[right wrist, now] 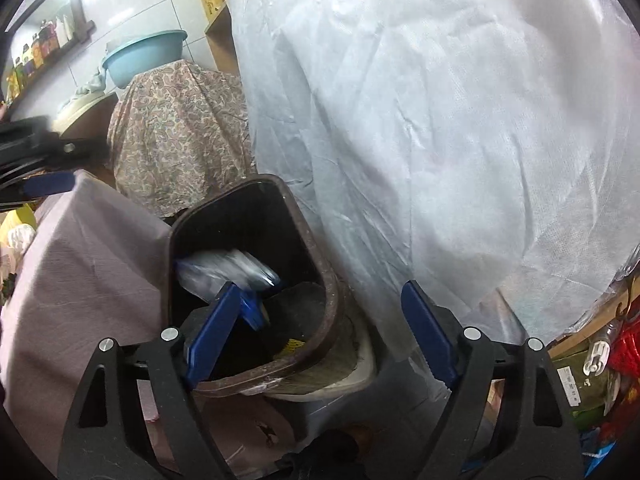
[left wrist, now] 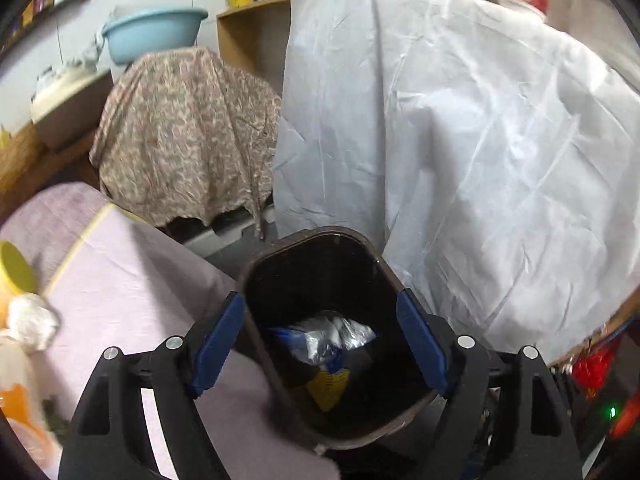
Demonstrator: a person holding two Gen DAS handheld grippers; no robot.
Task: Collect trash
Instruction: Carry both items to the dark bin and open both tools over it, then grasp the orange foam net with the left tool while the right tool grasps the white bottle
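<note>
A dark brown trash bin (left wrist: pixel 256 264) stands on the floor between a table with a mauve cloth (left wrist: pixel 132 276) and a white sheet. Inside lie a crumpled silver-and-blue wrapper (left wrist: pixel 332 340) and a yellow piece (left wrist: pixel 330 390). My left gripper (left wrist: pixel 320 344) is open and empty, right above the bin mouth. My right gripper (right wrist: pixel 316 328) is open and empty over the bin's right rim (right wrist: pixel 320 252); the wrapper (right wrist: pixel 228 268) looks blurred inside the bin. The left gripper also shows at the left edge of the right wrist view (right wrist: pixel 44 184).
A white sheet (left wrist: pixel 460 140) hangs over furniture right of the bin. A floral cloth (left wrist: pixel 184 132) covers something behind it, with a blue basin (left wrist: pixel 152 34) on top. On the table sit a yellow cup (left wrist: pixel 14 268) and a crumpled white tissue (left wrist: pixel 32 320).
</note>
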